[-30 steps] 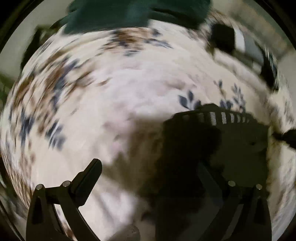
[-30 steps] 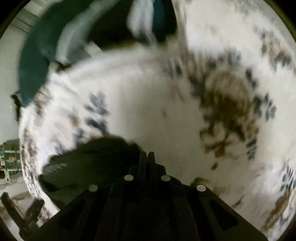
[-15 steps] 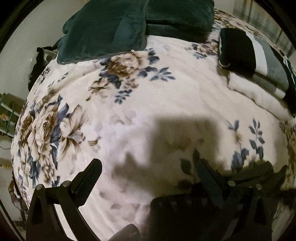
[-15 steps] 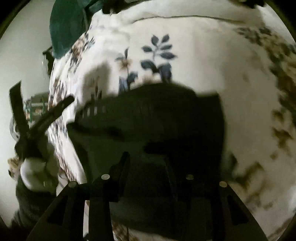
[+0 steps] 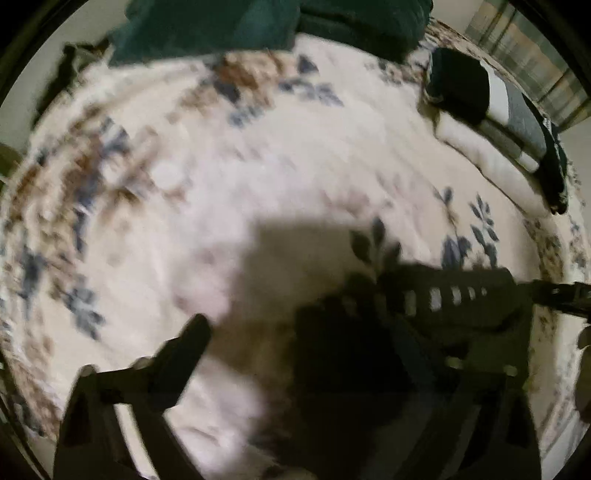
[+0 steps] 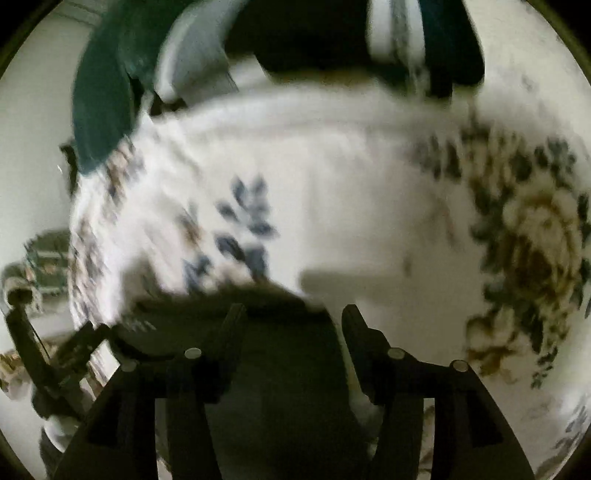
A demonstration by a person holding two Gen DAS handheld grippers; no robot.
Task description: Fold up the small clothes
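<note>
One dark garment on floral blanket, left tongs closing, right tongs opening, both unclamped.

We're in a home bedroom here: a bed spreads across both views under a cream blanket printed with blue and brown flowers. Dark green pillows sit at its far end, a stack of folded laundry lies along one edge, and plain pale walls stand behind.
</note>
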